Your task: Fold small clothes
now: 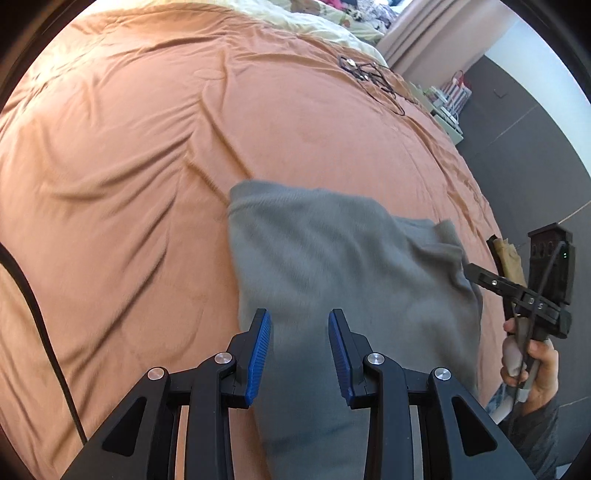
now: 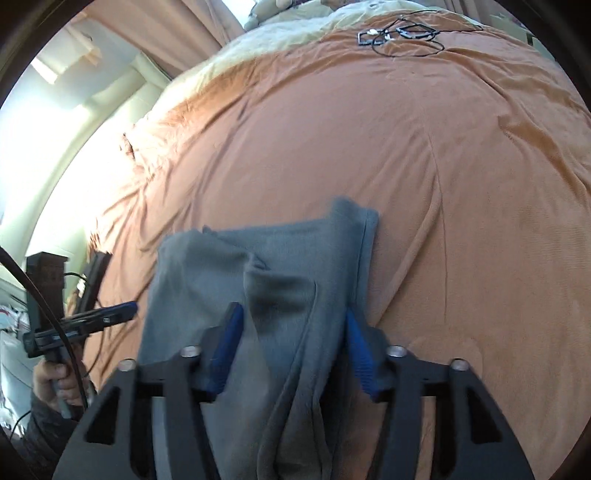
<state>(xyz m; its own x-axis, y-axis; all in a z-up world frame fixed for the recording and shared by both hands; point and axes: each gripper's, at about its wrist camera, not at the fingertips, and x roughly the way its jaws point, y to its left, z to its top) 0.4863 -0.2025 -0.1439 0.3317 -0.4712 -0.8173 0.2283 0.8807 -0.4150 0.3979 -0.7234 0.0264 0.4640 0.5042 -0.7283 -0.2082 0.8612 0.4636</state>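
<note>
Right claw (image 2: 293, 332) hangs parted over the grey garment (image 2: 266, 280) on the bed (image 2: 461, 184), cloth between its blue fingers; left claw (image 1: 299, 339) parted above it, gripping nothing.

Both grippers' (image 1: 299, 334) (image 2: 293, 325) jaws apart

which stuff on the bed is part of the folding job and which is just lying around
Part of the job:
- grey garment
- left gripper
- right gripper

Lying about:
- black cables at the far end of the orange bedspread
- patterned bedding beyond
</note>
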